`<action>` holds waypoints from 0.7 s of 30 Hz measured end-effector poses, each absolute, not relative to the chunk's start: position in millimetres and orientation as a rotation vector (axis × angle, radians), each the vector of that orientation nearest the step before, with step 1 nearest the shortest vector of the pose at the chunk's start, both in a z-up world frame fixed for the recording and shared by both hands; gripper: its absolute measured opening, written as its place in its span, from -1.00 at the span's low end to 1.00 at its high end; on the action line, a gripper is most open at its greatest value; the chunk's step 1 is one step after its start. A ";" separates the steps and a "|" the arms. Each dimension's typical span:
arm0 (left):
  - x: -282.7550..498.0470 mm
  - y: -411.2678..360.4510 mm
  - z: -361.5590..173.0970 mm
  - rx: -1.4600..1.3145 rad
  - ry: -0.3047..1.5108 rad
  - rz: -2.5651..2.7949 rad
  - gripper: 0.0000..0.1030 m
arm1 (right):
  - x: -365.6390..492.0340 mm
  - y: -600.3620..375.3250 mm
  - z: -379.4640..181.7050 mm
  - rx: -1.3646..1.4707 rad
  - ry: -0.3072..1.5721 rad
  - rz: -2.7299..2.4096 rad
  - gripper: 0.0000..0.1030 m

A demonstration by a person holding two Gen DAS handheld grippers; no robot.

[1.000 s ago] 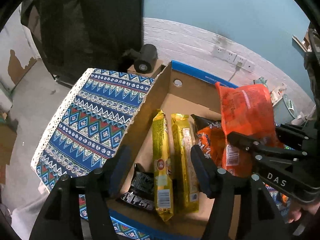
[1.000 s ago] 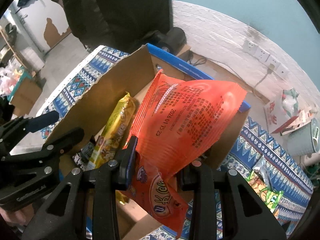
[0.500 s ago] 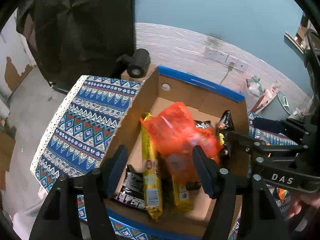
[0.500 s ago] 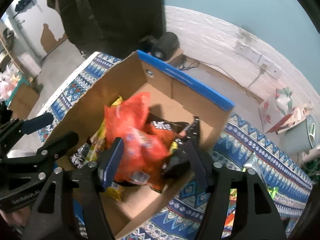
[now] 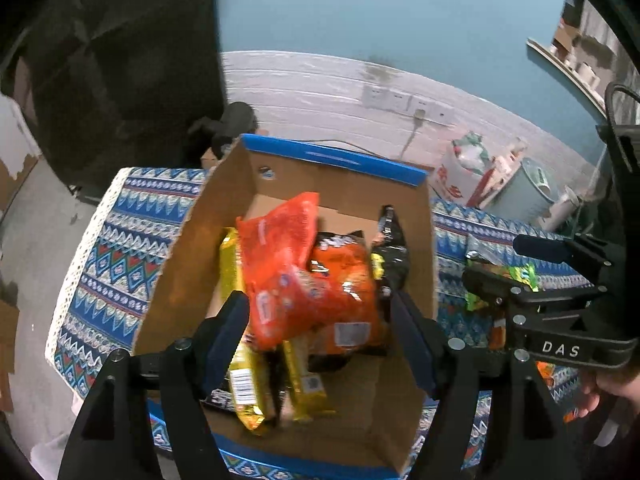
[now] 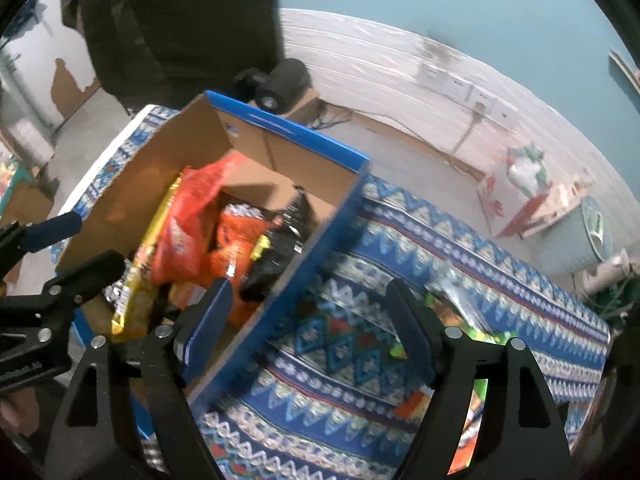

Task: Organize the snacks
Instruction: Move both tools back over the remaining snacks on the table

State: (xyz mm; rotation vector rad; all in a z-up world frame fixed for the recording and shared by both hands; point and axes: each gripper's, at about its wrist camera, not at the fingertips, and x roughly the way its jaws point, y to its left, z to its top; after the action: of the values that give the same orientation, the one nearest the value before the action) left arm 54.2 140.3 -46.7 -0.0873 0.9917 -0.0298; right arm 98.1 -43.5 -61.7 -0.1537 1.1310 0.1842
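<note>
A cardboard box with a blue rim [image 5: 332, 158] [image 6: 288, 124] stands on the patterned blue tablecloth. An orange snack bag [image 5: 280, 264] [image 6: 184, 220] lies on top of another orange bag [image 5: 344, 284], yellow bars [image 5: 244, 384] and black packets [image 5: 390, 248] inside it. My left gripper [image 5: 320, 344] is open and empty above the box's near side. My right gripper [image 6: 308, 332] is open and empty, over the box's right wall and the cloth. It also shows in the left wrist view [image 5: 516, 264].
Loose green and orange snack packets [image 6: 476, 332] lie on the tablecloth [image 6: 400, 248] right of the box. A white bin [image 5: 524, 192] and a red-white carton stand beyond the table. A black roll [image 6: 280, 84] sits behind the box.
My right gripper opened and let go of the orange bag, which dropped into the box. The right gripper then moved right, away from the box. Both views pulled back a little.
</note>
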 end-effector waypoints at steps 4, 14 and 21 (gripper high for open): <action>54.1 120.2 -46.0 -0.061 0.998 -0.061 0.51 | 88.5 -68.5 -60.3 -0.142 1.135 0.139 0.52; 52.9 65.7 -50.5 0.009 1.038 -0.151 0.51 | 60.5 -131.8 -58.8 -0.110 1.151 0.022 0.52; 51.1 29.4 -54.9 0.066 1.051 -0.184 0.56 | 41.6 -172.6 -63.0 -0.092 1.160 -0.038 0.54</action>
State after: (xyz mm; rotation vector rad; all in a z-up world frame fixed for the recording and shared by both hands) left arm 51.1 29.4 -54.9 0.0657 1.0506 -0.1844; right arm 41.6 -172.6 -63.0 -0.0918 1.1595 -0.0381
